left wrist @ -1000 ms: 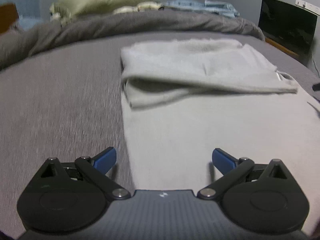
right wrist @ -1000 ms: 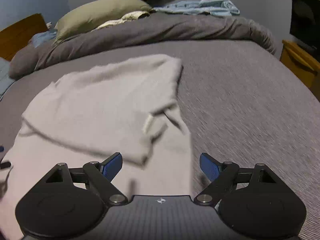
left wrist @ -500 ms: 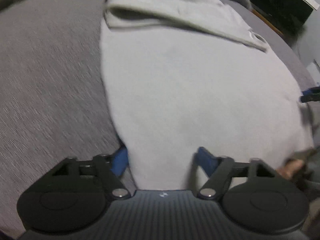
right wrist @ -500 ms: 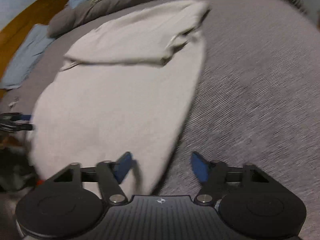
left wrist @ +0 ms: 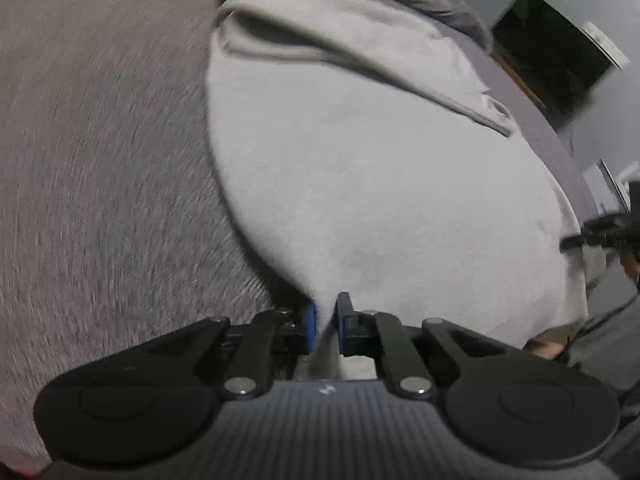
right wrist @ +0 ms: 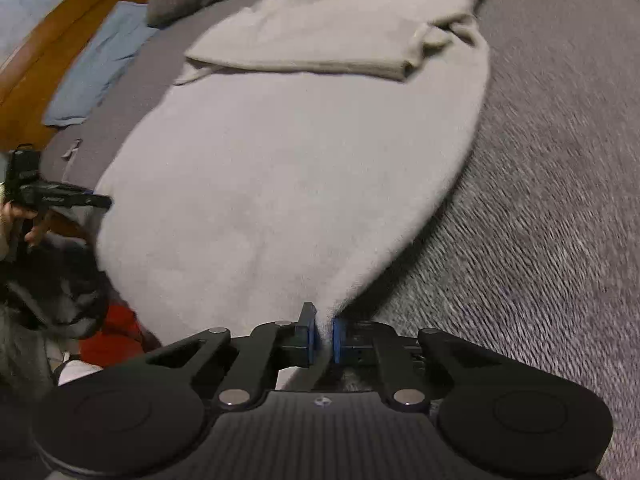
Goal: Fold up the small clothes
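On the grey ribbed bedspread [left wrist: 100, 200], both jaws have just closed: left gripper [left wrist: 325, 322] and right gripper [right wrist: 323, 338] each pinch a near corner of the fuzzy pale garment [left wrist: 380, 184], earlier untouched.

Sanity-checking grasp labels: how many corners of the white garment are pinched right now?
2. The left gripper is shut on the white garment's near-left corner; the right gripper is shut on its near-right corner. The far end is folded over, ungripped.
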